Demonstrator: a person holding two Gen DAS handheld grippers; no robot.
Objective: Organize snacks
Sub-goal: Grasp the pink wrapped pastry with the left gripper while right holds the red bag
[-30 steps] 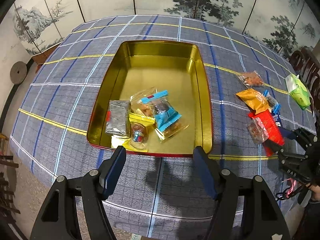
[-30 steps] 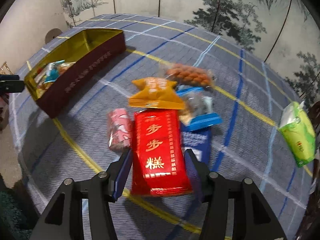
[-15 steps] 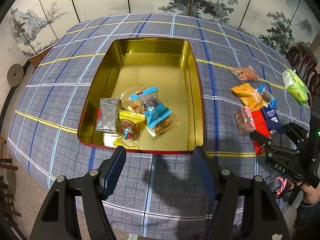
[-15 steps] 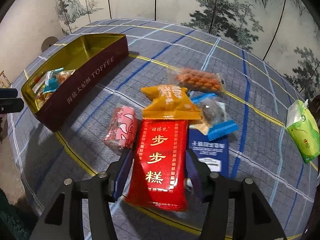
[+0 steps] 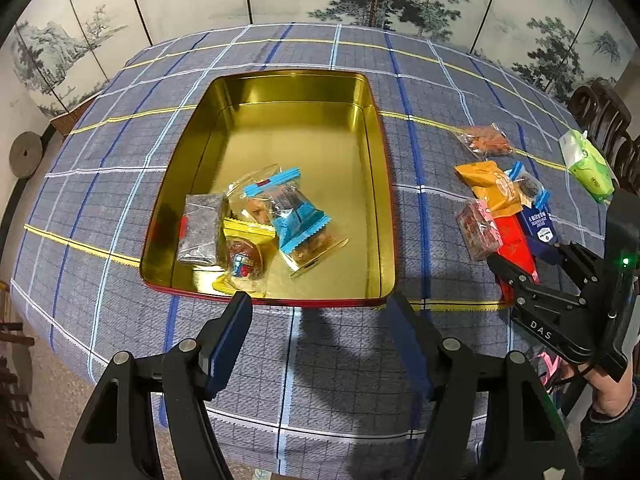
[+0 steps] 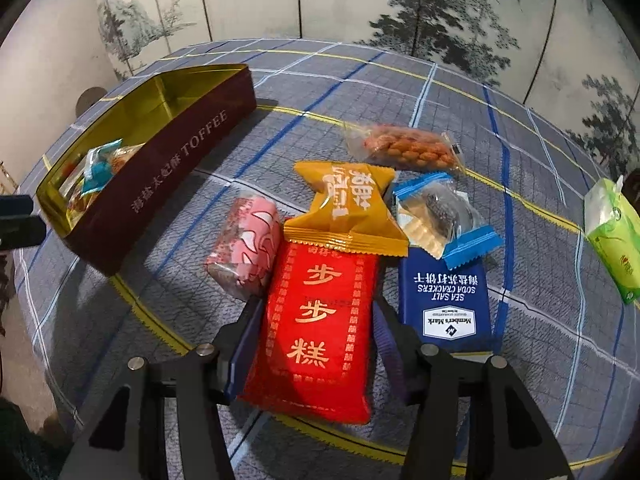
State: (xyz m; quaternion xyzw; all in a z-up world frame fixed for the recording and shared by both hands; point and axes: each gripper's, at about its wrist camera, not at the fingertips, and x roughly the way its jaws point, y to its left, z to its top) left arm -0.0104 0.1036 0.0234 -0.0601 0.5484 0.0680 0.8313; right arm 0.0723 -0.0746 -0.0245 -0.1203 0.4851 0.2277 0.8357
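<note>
Snacks lie in two groups on the desk (image 5: 120, 152), which is covered with a blue checked cloth. One group is on the bare cloth to the right of the tin (image 5: 382, 200): a red packet (image 6: 320, 320) with gold characters, a yellow packet (image 6: 346, 210) whose lower edge lies over the top of the red one, a pink packet (image 6: 246, 250) touching the red one on its left, a dark blue cracker packet (image 6: 446, 300) just beside it on the right, a clear packet with blue ends (image 6: 444, 216) resting on the top of the cracker packet, and a bag of peanuts (image 6: 404, 148) a little farther back. The right tool (image 6: 316, 316) has its two fingers on both sides of the red packet, close against its edges, so it seems to grip this packet, though the packet also lies on the cloth. The other group is inside the open gold tin, in its near left part: a grey packet (image 5: 200, 228), a yellow packet with a round sweet (image 5: 244, 256), and a blue packet (image 5: 298, 220) lying over clear ones. The left tool (image 5: 320, 316) is wide open and holds nothing, its fingertips over the near edge of the tin. A green pack of tissues (image 5: 586, 164) lies well apart at the far right of the desk.
</note>
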